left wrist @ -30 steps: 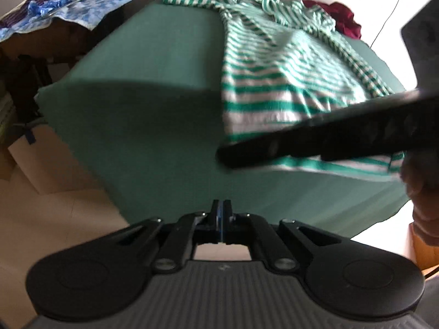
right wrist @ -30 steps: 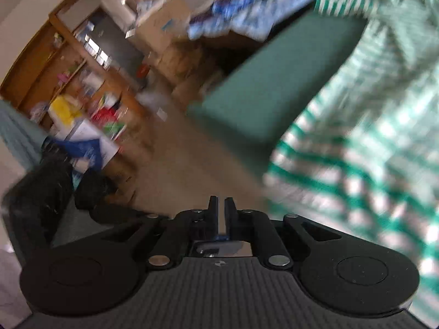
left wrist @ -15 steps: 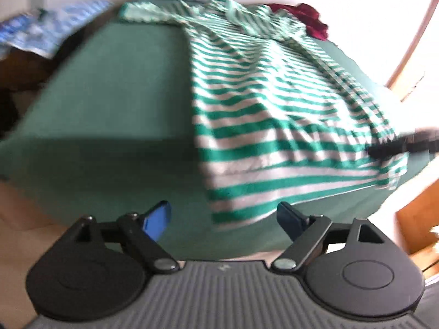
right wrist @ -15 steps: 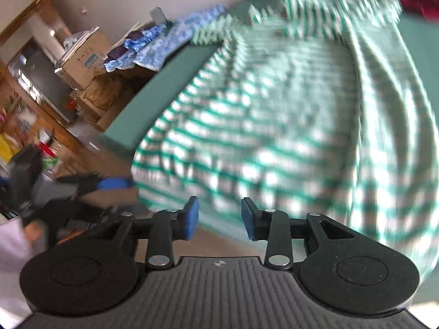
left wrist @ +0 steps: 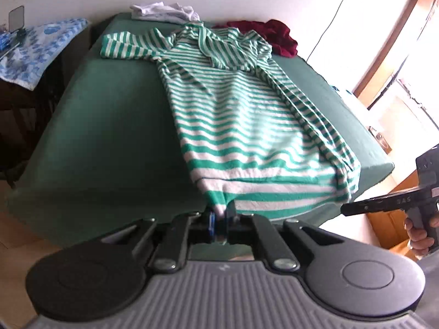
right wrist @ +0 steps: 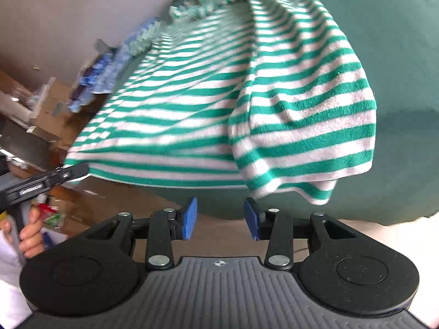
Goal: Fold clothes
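Left wrist view: the striped shirt [left wrist: 247,115] lies spread lengthwise on the green-covered table [left wrist: 109,126], collar toward the far edge, hem hanging over the near edge. The left claw [left wrist: 219,219] is clenched on the hem's near left corner. A white garment [left wrist: 164,11] and a dark red garment [left wrist: 277,34] sit at the far edge. The right claw [left wrist: 356,208] shows by the near right corner.

Right wrist view: the right claw [right wrist: 221,216] has its jaws parting, nothing between them, just short of the shirt's [right wrist: 274,104] bunched hem corner at the table's [right wrist: 397,54] near edge. The left claw [right wrist: 74,171] grips the hem's other corner.
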The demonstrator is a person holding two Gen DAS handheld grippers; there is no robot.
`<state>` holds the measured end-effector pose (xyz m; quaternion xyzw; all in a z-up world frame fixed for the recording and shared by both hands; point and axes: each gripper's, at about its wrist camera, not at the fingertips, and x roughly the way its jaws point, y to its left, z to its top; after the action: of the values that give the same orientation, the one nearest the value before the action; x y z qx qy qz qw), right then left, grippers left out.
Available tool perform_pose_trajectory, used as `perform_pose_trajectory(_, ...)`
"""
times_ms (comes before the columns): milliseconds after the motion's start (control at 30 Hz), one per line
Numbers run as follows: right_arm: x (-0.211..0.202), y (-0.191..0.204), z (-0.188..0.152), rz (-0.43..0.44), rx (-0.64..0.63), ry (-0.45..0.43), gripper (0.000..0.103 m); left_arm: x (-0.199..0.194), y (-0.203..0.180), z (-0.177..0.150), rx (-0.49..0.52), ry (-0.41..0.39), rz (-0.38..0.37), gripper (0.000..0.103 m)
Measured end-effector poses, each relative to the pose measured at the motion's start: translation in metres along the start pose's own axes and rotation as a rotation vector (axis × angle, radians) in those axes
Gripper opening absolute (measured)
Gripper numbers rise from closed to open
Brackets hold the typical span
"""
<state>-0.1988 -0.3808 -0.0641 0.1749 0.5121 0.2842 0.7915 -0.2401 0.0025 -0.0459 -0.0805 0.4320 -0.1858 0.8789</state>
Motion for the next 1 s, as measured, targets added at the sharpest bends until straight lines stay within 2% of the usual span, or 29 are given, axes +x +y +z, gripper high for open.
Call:
perform_pose_trajectory(67, 0.002, 0.004, 0.003, 0.046, -0.023, 0.017, 0.042, 0.023, 0.0, -0.011, 0.013, 0.09, 0.039, 0.0)
perform_pose_trajectory(100, 0.002, 0.006, 0.005, 0.068, -0.036, 0.017, 0.042, 0.028, -0.003, -0.014, 0.018, 0.105, 0.047, 0.0)
perform_pose_trajectory(200, -0.004, 0.018, 0.018, 0.134, -0.071, -0.034, 0.042, 0.028, -0.015, -0.014, 0.027, 0.082, 0.047, 0.001)
perform_pose_trajectory(267, -0.01, 0.02, 0.028, 0.13, -0.077, -0.108, 0.042, 0.036, -0.019, -0.018, 0.058, 0.105, 0.071, 0.001)
perform_pose_trajectory(367, -0.011, 0.006, 0.04, 0.039, -0.021, -0.183, 0.043, 0.039, -0.006, -0.023, 0.054, 0.119, 0.11, 0.001)
perform_pose_trajectory(433, -0.01, -0.009, 0.045, -0.008, 0.027, -0.173, 0.041, 0.036, 0.006, -0.025, 0.025, 0.121, 0.117, 0.002)
perform_pose_trajectory(500, -0.009, -0.013, 0.046, -0.058, 0.026, -0.139, 0.039, 0.035, 0.01, -0.029, 0.033, 0.137, 0.121, 0.002)
perform_pose_trajectory(533, -0.008, -0.012, 0.046, -0.083, 0.012, -0.116, 0.031, 0.036, 0.009, -0.033, 0.05, 0.159, 0.126, 0.002)
perform_pose_trajectory(667, -0.005, -0.004, 0.049, -0.198, -0.056, 0.005, 0.031, 0.017, 0.017, -0.038, 0.11, 0.193, 0.143, 0.002)
perform_pose_trajectory(700, -0.008, 0.0, 0.052, -0.205, -0.07, 0.029, 0.035, 0.007, 0.017, -0.034, 0.129, 0.179, 0.142, 0.002)
perform_pose_trajectory(767, -0.014, 0.016, 0.063, -0.127, -0.098, 0.011, 0.034, -0.012, 0.01, -0.018, 0.187, 0.089, 0.132, 0.006)
perform_pose_trajectory(800, -0.015, 0.026, 0.072, -0.098, -0.123, -0.01, 0.035, -0.014, 0.004, -0.007, 0.212, 0.043, 0.121, 0.013)
perform_pose_trajectory(833, -0.014, 0.038, 0.084, -0.08, -0.154, -0.028, 0.038, -0.012, -0.003, 0.005, 0.231, 0.005, 0.107, 0.03)
perform_pose_trajectory(867, -0.01, 0.052, 0.098, -0.085, -0.198, -0.041, 0.04, -0.005, -0.009, 0.016, 0.242, -0.02, 0.083, 0.034)
perform_pose_trajectory(933, 0.001, 0.082, 0.132, -0.098, -0.309, -0.065, 0.043, 0.019, -0.02, 0.036, 0.246, -0.032, 0.029, 0.034)
perform_pose_trajectory(1000, 0.017, 0.113, 0.172, -0.131, -0.439, -0.091, 0.047, 0.045, -0.025, 0.048, 0.219, -0.014, 0.012, 0.034)
